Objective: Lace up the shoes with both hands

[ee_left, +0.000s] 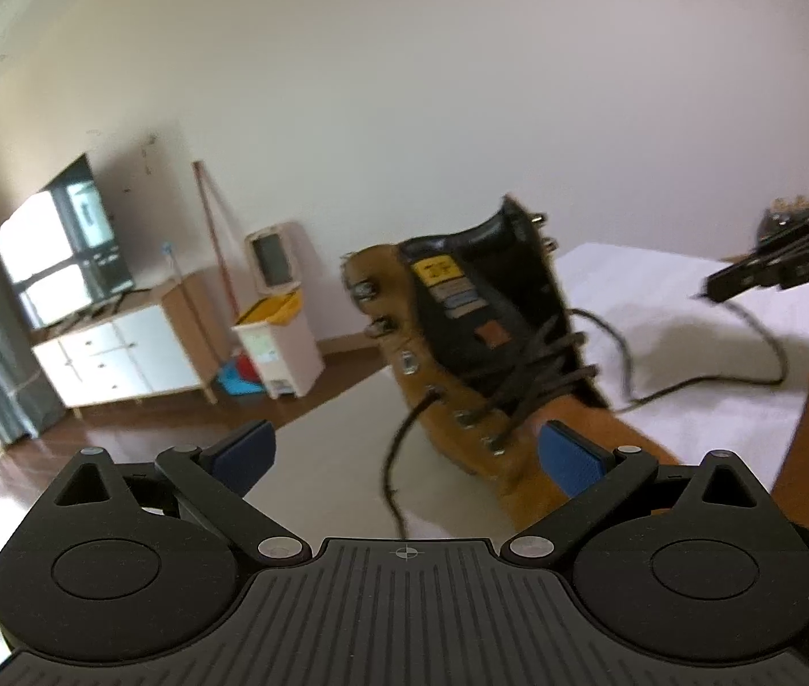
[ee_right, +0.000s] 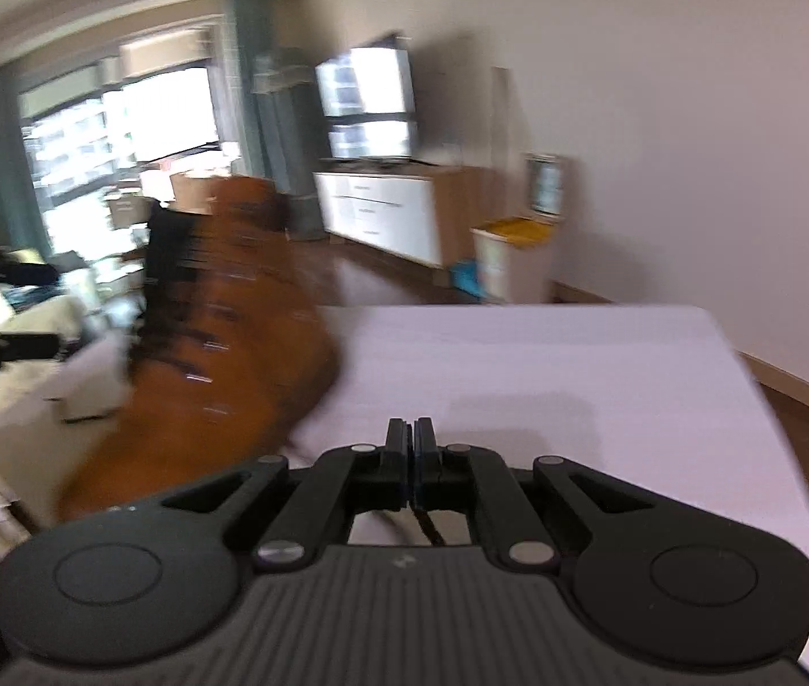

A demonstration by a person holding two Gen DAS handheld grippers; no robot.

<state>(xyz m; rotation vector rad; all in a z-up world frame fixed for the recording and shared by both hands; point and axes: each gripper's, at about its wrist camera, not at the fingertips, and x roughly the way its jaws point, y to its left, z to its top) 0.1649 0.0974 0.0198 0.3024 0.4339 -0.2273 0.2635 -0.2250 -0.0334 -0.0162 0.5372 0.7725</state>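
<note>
Left wrist view: our left claw stands wide open with nothing between its blue pads, hovering just in front of the tan boot. The boot sits on the white-covered table, its toe towards us and its tongue and eyelets in plain sight. One dark lace trails loose from a lower left eyelet down between the open pads, so we judge the claw is waiting here to take that end. A second lace end runs away across the white cloth to the right, up towards our right claw, which shows there dark and closed; the strand looks drawn out sideways, probably to take up slack through the eyelets.

Right wrist view: our right claw has its pads pressed together, and a thin dark strand of the lace shows just behind them, so we take it to be pinched. The boot is a blurred brown shape to the left, well apart from the pads, above the white table.
</note>
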